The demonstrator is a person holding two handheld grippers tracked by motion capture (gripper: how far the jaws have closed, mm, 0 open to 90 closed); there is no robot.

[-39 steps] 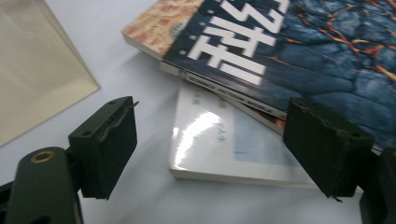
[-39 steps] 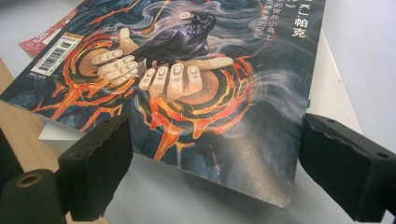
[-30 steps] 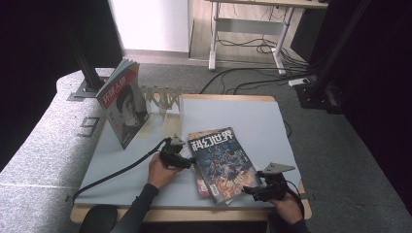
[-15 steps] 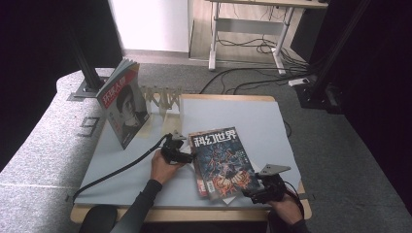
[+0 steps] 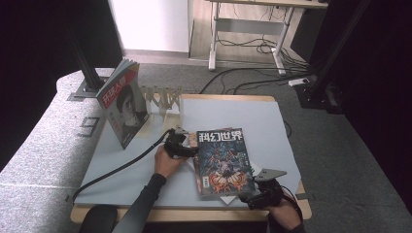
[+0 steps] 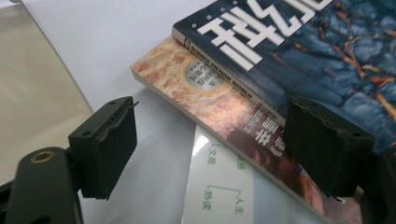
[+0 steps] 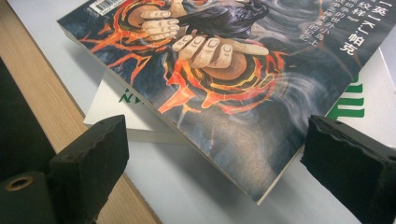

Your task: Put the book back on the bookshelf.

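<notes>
**Both grippers low, jaws apart**

The left gripper [image 5: 187,151] lies nearly level, held in the left hand [image 5: 165,164], whose dark-sleeved forearm comes up from the bottom edge. Its jaws stand wide with nothing pressed between the pads [image 6: 109,144]. The right gripper [image 5: 245,196] sits low in the right hand [image 5: 284,216], jaws likewise spread; the wrist looks bent inward, though it is hard to tell.

On the pale grey table mat [image 5: 272,126], a stack of magazines lies near the front edge, right of centre. The dark-covered science-fiction magazine [image 5: 222,160] sits on top, over a reddish-covered magazine [image 6: 219,100] and a white booklet [image 7: 116,109] (both poke out beneath it). A black-and-white portrait magazine [image 5: 124,109] stands upright at the back left, just beside the light wooden slatted rack [image 5: 163,98] to its right.
</notes>
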